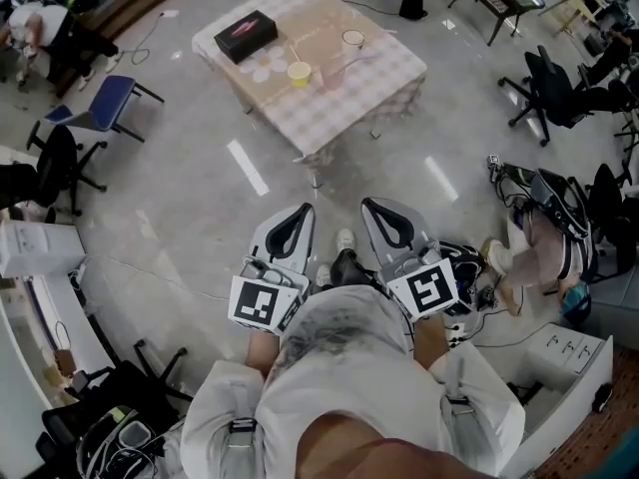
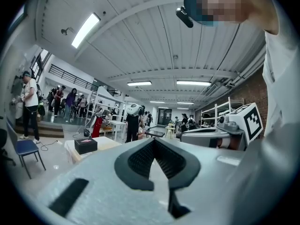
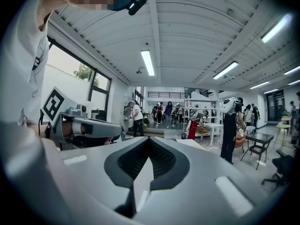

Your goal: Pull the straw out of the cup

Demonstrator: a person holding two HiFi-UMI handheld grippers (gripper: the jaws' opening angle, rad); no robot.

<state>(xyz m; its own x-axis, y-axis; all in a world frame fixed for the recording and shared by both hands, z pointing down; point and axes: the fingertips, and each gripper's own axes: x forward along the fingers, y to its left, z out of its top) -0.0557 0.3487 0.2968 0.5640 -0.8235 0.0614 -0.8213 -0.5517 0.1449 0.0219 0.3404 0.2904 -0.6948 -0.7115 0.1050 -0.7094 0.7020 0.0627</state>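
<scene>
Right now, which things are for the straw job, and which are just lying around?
For the job: left claw and right claw, both shut and empty; yellow cup and pale cup on the table. The straw is too small to make out.

Just lying about: black box, blue chair, black chair.

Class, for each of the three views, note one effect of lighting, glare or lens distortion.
Head view: white streaks of glare lie on the glossy floor. Left gripper view: the fisheye lens bows the ceiling beams, and dark corners ring the image. Right gripper view: same bowing; the strip light is blown out.
</scene>
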